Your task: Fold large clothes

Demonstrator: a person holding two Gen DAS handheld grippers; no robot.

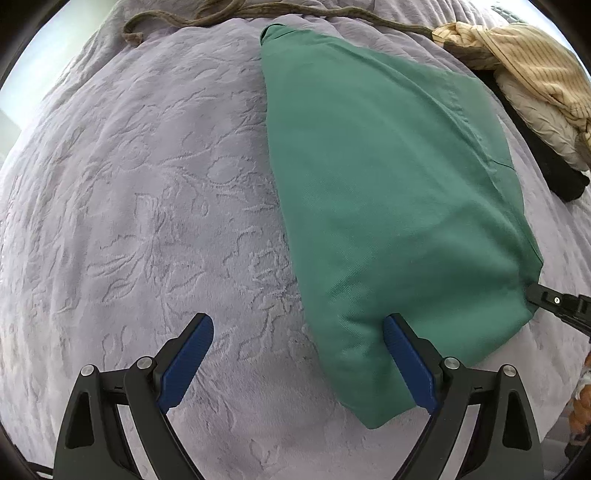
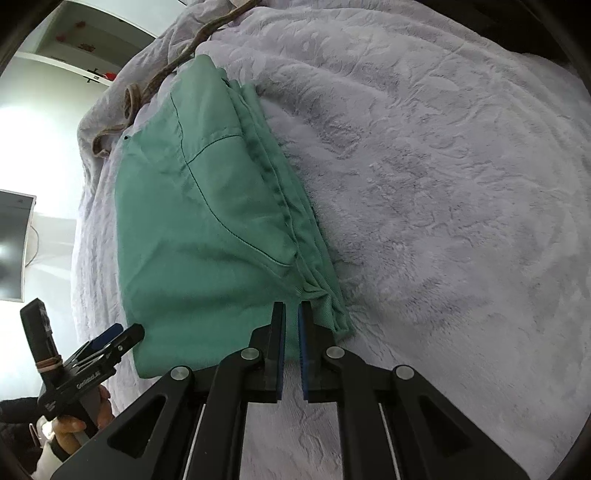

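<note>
A green garment (image 1: 388, 192) lies folded in several layers on a lavender bedspread (image 1: 147, 184). My left gripper (image 1: 298, 332) is open, just above the bedspread at the garment's near left edge; its right finger overlaps the green cloth. My right gripper (image 2: 291, 314) is shut on the near corner of the green garment (image 2: 207, 229), where the stacked hem edges meet. The right gripper also shows at the right edge of the left wrist view (image 1: 543, 297). The left gripper shows in the right wrist view (image 2: 118, 338), held by a hand.
A pile of tan striped and cream clothes (image 1: 532, 85) with a dark item (image 1: 546, 162) lies at the far right. A brown cord (image 1: 192, 16) runs along the bed's far edge. A monitor (image 2: 13, 243) and shelves (image 2: 85, 40) stand beyond the bed.
</note>
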